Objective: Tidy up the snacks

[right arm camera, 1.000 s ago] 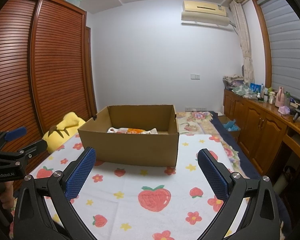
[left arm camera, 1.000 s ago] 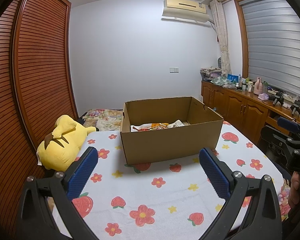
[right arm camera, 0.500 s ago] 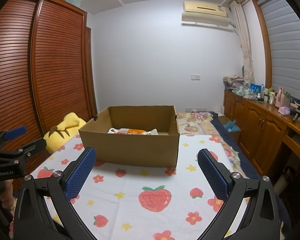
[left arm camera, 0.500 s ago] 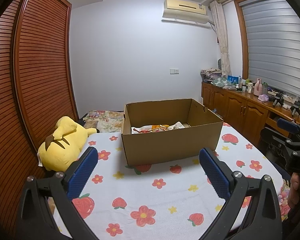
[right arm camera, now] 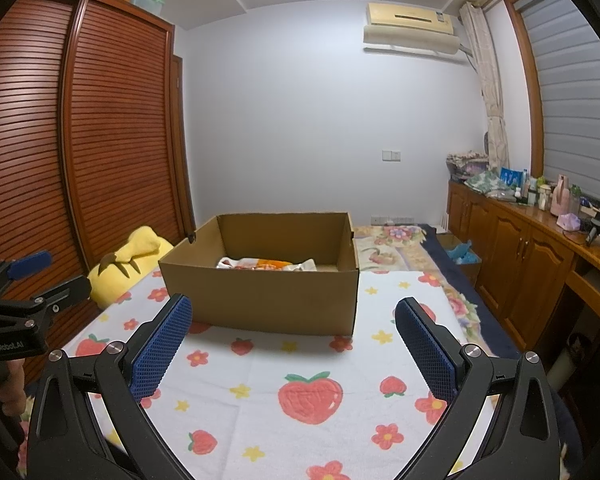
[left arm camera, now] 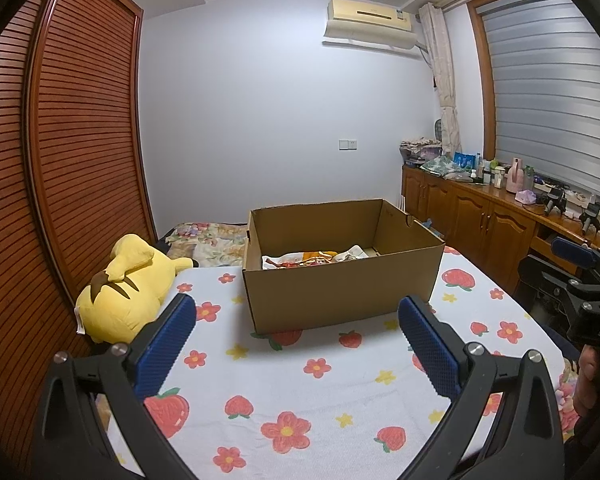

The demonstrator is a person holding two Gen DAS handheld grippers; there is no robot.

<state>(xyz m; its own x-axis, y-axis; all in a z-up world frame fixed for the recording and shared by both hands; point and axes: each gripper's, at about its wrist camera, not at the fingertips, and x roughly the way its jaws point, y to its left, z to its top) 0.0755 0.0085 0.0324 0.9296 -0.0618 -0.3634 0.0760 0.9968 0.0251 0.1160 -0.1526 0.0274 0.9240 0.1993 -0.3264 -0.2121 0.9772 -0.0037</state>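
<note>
An open brown cardboard box stands on a bed with a white strawberry-and-flower cover. Snack packets lie inside it; they also show in the right wrist view inside the box. My left gripper is open and empty, held above the cover in front of the box. My right gripper is open and empty, also short of the box. Each gripper shows at the edge of the other's view, the right one and the left one.
A yellow plush toy lies left of the box by the slatted wooden wardrobe. A wooden cabinet run with bottles and clutter lines the right wall. A floral quilt lies behind the box.
Both views have tilted down slightly, so the box sits a little lower in frame. Both grippers stay open and empty.
</note>
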